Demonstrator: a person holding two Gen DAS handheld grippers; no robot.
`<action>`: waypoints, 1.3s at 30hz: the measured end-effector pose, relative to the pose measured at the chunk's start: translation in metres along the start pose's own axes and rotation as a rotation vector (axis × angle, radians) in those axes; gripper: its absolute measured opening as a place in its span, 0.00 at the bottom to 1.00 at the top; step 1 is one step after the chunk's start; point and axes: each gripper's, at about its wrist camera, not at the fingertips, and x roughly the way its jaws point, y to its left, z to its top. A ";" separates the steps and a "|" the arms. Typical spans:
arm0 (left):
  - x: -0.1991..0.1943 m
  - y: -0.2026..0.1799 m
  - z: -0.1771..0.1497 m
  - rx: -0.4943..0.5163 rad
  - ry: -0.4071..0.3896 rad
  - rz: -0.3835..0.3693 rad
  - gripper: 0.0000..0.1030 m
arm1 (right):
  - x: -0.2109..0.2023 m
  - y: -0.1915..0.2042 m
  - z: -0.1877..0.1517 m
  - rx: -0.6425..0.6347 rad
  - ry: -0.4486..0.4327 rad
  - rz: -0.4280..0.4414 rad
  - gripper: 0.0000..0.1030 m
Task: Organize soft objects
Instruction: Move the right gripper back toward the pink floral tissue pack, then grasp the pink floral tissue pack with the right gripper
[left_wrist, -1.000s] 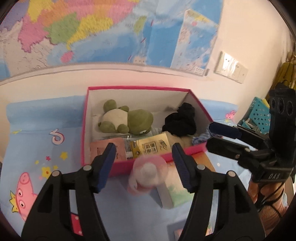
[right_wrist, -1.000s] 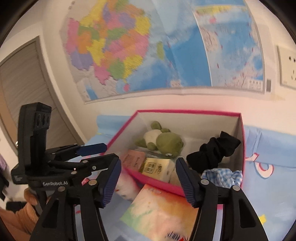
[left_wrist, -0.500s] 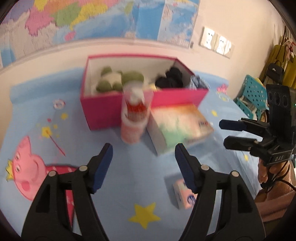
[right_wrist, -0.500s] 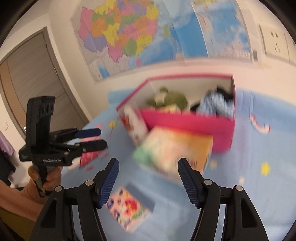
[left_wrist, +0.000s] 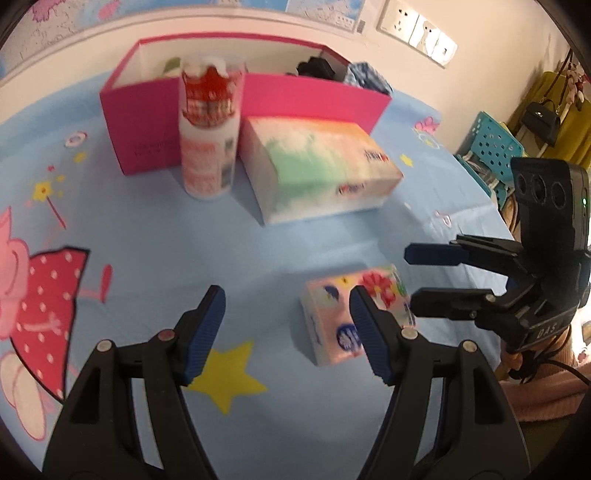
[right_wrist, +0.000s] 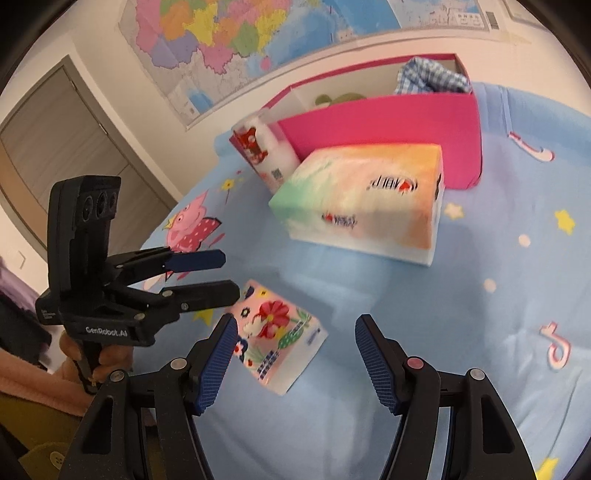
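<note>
Both the left gripper (left_wrist: 286, 321) and the right gripper (right_wrist: 295, 350) hang released and empty over the blue tablecloth (left_wrist: 155, 243), flanking a small floral tissue pack (right_wrist: 277, 339).

A: Any writing you can make out?

B: On the black plastic handheld gripper (right_wrist: 199, 277) seen from the right wrist camera, white letters on its body read "GenRobot.AI".

A: And on the other one?

B: The black plastic gripper at the right edge (left_wrist: 432, 277) of the left wrist view carries pale letters that look like "DAS", though I can't be sure.

A: The big pastel cardboard tissue box (right_wrist: 362, 199)?

B: Red and dark print on its top and side, too blurred to read. The same goes for the white-and-red cylindrical canister (left_wrist: 208, 129) and the small flowered tissue packet (right_wrist: 279, 332).
</note>
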 end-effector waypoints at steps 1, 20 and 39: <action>0.000 0.000 -0.003 -0.001 0.006 -0.009 0.69 | 0.001 0.000 -0.002 0.004 0.002 0.005 0.66; 0.003 -0.014 -0.011 0.002 0.054 -0.148 0.26 | 0.021 0.006 -0.010 0.024 0.045 0.046 0.43; -0.004 -0.020 0.004 0.020 0.033 -0.134 0.26 | 0.004 0.007 0.001 0.019 -0.019 0.018 0.35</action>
